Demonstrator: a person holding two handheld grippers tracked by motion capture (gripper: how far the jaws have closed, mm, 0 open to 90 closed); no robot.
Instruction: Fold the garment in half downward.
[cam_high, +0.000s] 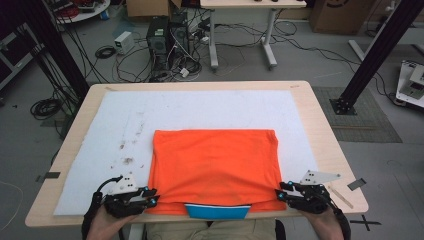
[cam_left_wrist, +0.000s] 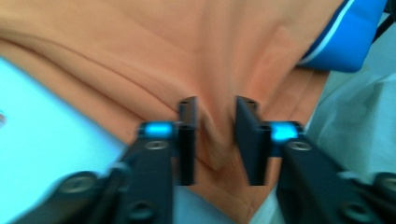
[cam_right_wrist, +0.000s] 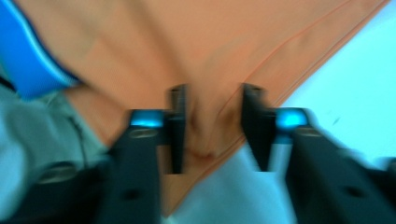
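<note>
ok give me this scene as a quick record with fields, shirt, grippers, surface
garment: orange shirt, folded flat, blue collar at the near edge
surface: white mat on a wooden table
left gripper: at the shirt's near left corner, jaws apart, a fold of orange cloth between them, pads not pressing
right gripper: at the near right corner, jaws apart, cloth between them, not pinched
marks: dark specks on the mat left of the shirt

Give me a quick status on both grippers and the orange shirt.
Left gripper and right gripper open, fabric between jaws. Orange shirt folded flat on white mat, blue collar at near edge. Nothing in the way.
</note>
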